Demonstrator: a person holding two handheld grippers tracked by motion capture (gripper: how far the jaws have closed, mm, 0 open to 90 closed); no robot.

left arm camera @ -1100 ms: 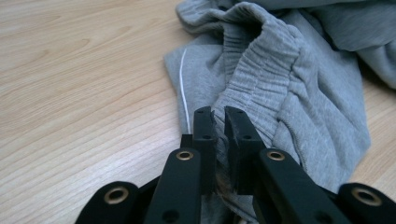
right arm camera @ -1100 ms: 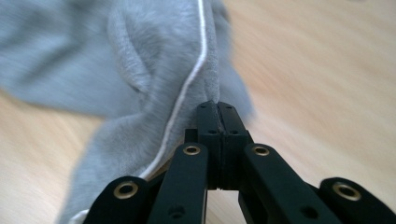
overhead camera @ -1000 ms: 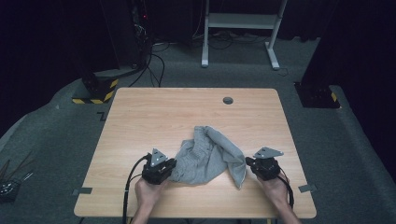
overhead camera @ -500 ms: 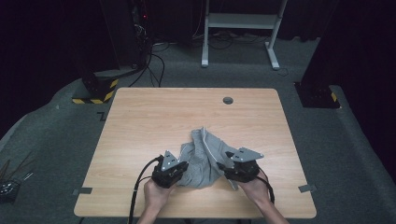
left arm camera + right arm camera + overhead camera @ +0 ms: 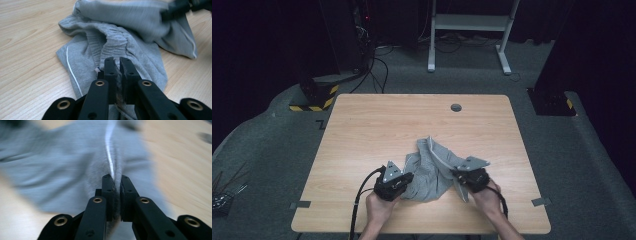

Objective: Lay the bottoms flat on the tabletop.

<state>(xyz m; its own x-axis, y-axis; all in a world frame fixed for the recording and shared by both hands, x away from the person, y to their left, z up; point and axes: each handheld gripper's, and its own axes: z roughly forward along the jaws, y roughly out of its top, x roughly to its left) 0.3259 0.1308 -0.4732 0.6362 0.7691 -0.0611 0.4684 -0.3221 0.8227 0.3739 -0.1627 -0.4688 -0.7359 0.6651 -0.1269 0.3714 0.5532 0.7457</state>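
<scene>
Where the grey garment (image 5: 431,167) lies crumpled on the near half of the table (image 5: 377,125), the left gripper (image 5: 404,181) pinches its ribbed waistband at the near-left edge — jaws clamped together on a fold of cloth. The right gripper (image 5: 458,176) has just been closing and now grips the fabric by a white seam line (image 5: 110,157) — jaws pressed tight on the cloth, at the garment's right side.

Motion blurs the grey garment (image 5: 62,165) in the right gripper view, its far edges cut off.
</scene>
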